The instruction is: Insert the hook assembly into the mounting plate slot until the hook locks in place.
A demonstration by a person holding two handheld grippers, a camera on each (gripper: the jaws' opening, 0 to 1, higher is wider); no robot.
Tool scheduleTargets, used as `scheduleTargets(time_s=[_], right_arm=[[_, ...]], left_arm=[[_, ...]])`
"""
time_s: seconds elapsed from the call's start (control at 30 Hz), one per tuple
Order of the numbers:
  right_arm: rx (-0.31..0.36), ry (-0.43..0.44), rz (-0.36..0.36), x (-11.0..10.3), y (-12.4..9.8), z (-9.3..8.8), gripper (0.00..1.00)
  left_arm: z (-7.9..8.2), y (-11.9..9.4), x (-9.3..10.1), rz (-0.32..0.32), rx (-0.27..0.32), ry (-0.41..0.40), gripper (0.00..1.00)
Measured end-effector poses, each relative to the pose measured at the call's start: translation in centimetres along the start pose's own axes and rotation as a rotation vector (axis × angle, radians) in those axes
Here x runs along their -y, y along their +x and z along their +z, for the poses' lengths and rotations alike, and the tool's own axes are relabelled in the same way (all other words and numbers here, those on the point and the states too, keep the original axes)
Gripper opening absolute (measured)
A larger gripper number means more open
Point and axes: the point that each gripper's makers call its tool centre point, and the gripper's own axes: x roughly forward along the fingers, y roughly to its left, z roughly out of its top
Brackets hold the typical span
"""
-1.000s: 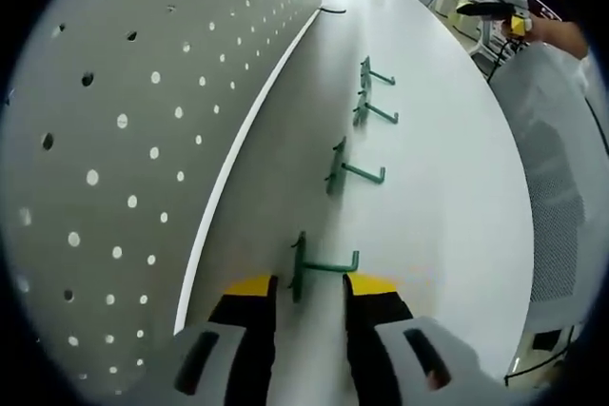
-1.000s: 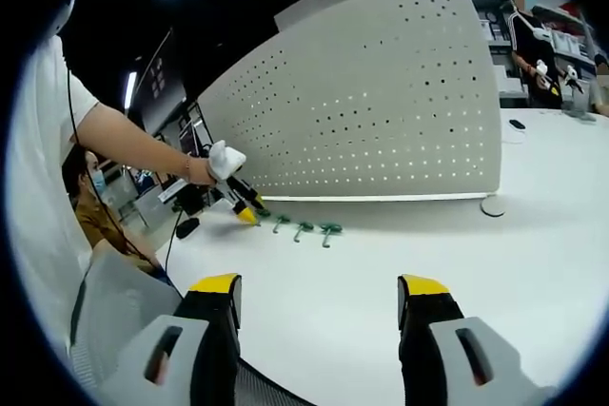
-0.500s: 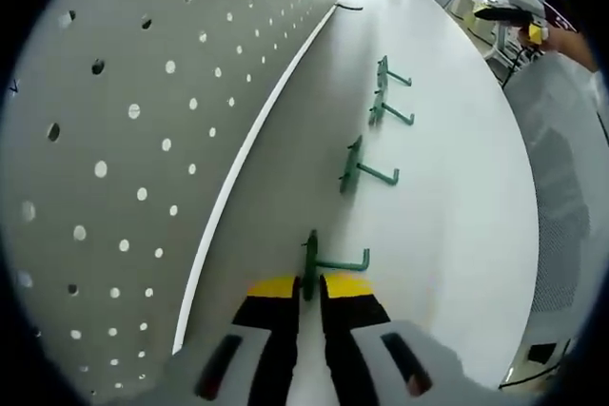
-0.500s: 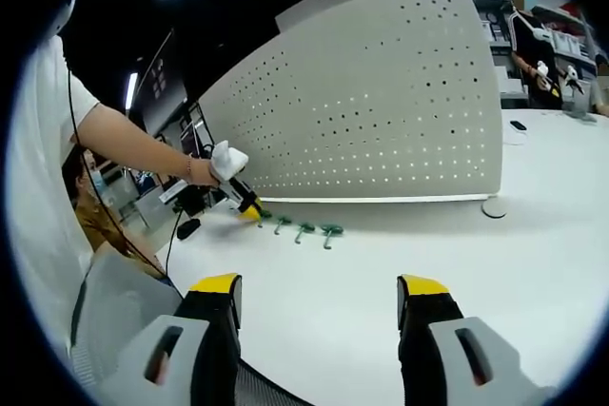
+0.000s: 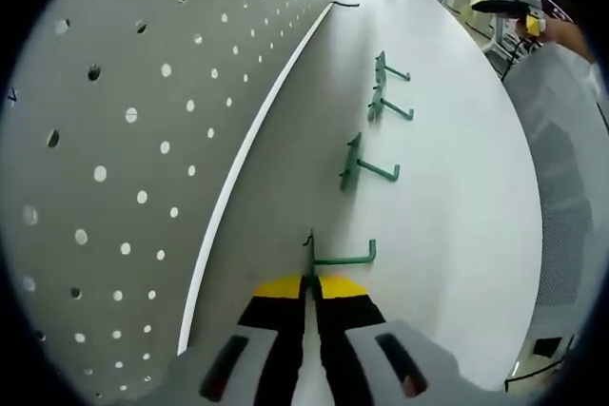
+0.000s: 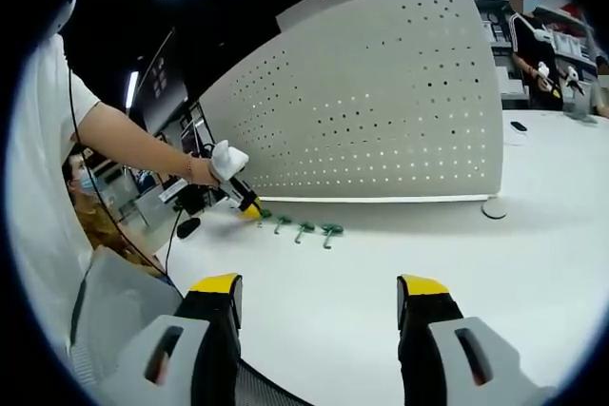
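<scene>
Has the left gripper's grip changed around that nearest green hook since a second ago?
Yes. The left gripper has closed its jaws onto the nearest green hook, which lies on the white table beside the pegboard.

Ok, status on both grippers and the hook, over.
Left gripper shut on nearest green hook, hook at the table. Right gripper open, empty, held back. Three more hooks ahead; pegboard alongside, path unobstructed.

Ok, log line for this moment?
left claw: shut on nearest hook | right claw: open, idle | pegboard: no hook inserted yet
</scene>
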Motion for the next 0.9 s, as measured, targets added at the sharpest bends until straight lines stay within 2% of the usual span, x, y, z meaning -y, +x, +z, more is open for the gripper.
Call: scheduleTargets(time_s=[0.17, 0.27, 0.37, 0.53, 0.9], right_arm=[[0.002, 0.004, -0.003, 0.0, -0.1, 0.0, 0.64], [0.003, 0.006, -0.003, 0.0, -0.1, -0.1, 0.64], [0.004, 0.007, -0.001, 0.0, 0.0, -0.1, 0.64], [0.009, 0.005, 0.002, -0.1, 0.1, 0.0, 0.64], [0.016, 0.004, 0.017, -0.4, 0.5, 0.1, 0.63]], left_arm=[[0.1, 0.0, 0.2, 0.002, 0.027, -0.019, 0.04], [0.1, -0.2, 0.4, 0.008, 0.049, -0.003, 0.04], [0.8, -0.6, 0.0, 0.032, 0.109, -0.049, 0.03], [1.3, -1.2, -0.1, 0.049, 0.153, -0.078, 0.03], [4.4, -3.8, -0.4, 0.132, 0.328, -0.138, 0.03]])
